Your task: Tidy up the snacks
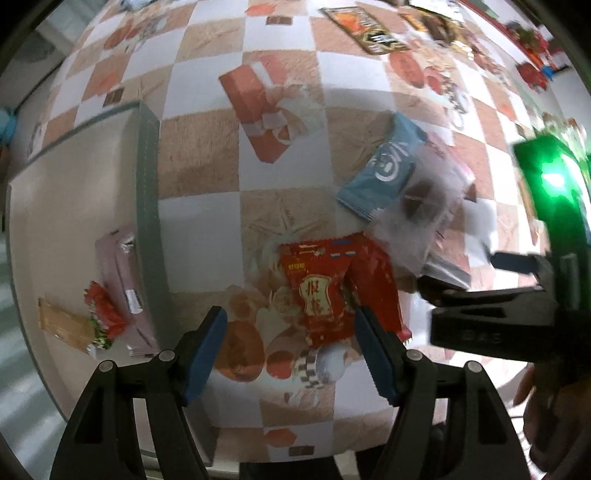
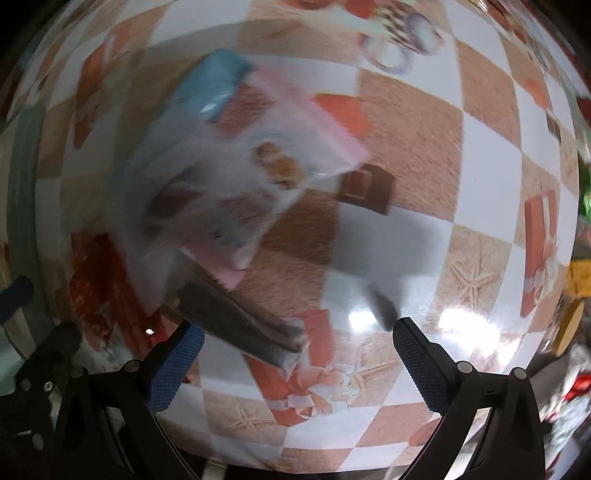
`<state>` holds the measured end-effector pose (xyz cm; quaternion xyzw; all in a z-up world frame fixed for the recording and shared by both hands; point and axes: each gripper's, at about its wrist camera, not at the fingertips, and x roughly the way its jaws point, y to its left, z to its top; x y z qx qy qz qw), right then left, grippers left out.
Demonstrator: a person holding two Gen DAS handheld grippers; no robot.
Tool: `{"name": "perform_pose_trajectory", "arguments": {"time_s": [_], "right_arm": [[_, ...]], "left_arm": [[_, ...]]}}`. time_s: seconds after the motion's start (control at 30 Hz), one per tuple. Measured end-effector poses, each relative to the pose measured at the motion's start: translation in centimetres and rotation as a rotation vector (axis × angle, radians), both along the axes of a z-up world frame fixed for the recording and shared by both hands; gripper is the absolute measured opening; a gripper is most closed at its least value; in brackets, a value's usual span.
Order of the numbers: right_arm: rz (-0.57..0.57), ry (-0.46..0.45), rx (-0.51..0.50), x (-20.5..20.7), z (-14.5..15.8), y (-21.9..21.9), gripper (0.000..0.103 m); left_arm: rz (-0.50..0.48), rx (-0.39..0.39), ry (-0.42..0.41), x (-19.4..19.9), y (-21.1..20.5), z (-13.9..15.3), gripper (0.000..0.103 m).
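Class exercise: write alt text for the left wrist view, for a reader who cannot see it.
The left hand-held gripper points down with open jaws over a red snack packet on a checkered tablecloth. A blue packet lies beyond it. At left, a shallow box holds several snacks; the right hand-held gripper shows at the right edge.

Both wrist cams look down close, share blue packet (image 1: 380, 177)

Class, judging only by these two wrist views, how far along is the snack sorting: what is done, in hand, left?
Done: three packets lie in the grey-rimmed box. In hand: nothing; the left gripper hangs open over the red packet, and the right gripper is open too. Left: the red packet, blue packet, clear bag and far snacks.
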<state>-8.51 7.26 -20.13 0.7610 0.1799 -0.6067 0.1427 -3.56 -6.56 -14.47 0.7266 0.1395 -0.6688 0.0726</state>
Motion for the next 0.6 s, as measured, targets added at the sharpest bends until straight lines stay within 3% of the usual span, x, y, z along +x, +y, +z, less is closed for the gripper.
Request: {"name": "perform_pose_trajectory", "arguments": {"time_s": [0.33,0.5,0.6], "right_arm": [[-0.255,-0.028,-0.007,-2.3,-0.6,6.8,0.103],[-0.177,-0.018,-0.011,-2.4,-0.4,6.6,0.103],[-0.032,0.021,-0.022,-1.0,0.4,5.2,0.103]], "left_arm": [[0.014,-0.041,-0.042,-1.1,0.1,-2.7,0.075],[-0.009,-0.051,-0.046,-1.5,0.5,-3.7,0.075],[-0.035,-0.069,-0.037,-1.4,1.4,-4.3,0.075]]}}
